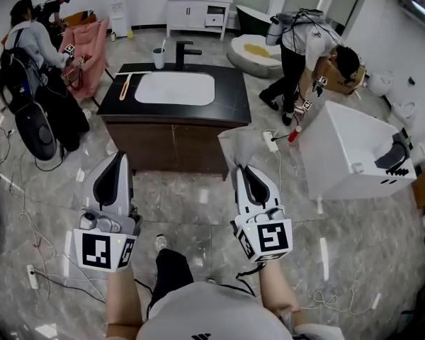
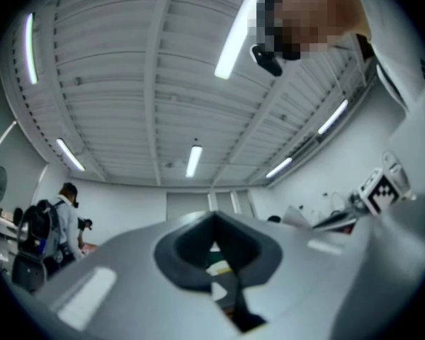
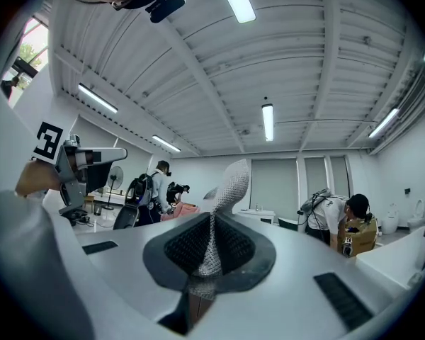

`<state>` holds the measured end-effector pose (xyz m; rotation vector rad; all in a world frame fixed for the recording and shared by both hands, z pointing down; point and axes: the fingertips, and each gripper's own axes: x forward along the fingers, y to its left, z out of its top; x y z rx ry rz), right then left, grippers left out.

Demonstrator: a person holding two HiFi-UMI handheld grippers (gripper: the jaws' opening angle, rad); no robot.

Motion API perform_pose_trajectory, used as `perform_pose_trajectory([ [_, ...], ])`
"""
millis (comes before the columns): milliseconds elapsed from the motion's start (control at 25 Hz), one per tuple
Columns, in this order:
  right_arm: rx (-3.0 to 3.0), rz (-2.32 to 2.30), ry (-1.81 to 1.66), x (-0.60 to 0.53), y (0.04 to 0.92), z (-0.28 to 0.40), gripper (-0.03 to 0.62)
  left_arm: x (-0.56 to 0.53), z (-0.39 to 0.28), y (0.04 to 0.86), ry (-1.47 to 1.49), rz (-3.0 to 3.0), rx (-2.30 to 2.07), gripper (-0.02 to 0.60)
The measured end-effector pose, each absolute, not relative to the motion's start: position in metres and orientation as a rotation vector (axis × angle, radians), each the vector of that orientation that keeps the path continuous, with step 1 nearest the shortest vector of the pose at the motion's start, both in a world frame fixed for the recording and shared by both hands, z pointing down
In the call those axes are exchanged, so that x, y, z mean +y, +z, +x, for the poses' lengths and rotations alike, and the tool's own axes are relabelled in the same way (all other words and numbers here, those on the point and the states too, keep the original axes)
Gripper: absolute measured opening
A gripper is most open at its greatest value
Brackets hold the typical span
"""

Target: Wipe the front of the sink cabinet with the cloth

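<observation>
Head view: left tool (image 1: 119, 158) and right tool (image 1: 242, 170) are held side by side, near the dark sink cabinet (image 1: 171, 146). The pale cloth (image 1: 239, 144) stands up from the right tool, against the cabinet's right front corner. Left gripper view: jaws together, nothing between them. Right gripper view: jaws pinch the mesh cloth.

This is looking like a large showroom hall for bathroom fittings, doubling as a recording space. A sink cabinet (image 1: 173, 144) is standing free in the middle of a glossy marble-tiled floor (image 1: 198, 211). A white vanity (image 1: 198, 13) is standing by the far wall. A pink bathtub (image 1: 88, 52), a white oval tub (image 1: 255, 54) and a toilet (image 1: 405, 110) are sitting loose around it. Cables (image 1: 28, 232) are trailing over the floor, people wearing backpacks (image 1: 28, 44) are working nearby, and strip lights (image 3: 268, 121) are glowing on a ribbed ceiling.
</observation>
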<state>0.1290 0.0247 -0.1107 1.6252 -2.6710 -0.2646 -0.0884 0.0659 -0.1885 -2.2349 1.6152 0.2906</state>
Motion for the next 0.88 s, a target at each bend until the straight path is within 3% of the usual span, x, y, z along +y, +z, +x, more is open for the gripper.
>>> perform_pose_trajectory([
  [600,-2.578,1.754,-0.236,-0.133,-0.110,0.017,0.017,-0.115,-0.195,-0.191,0.272,-2.344,1.487,0.003],
  [880,-2.538,1.772,-0.171,-0.167,-0.091,-0.003,0.018,-0.155,-0.204,-0.171,0.218,-2.406,1.425,0.003],
])
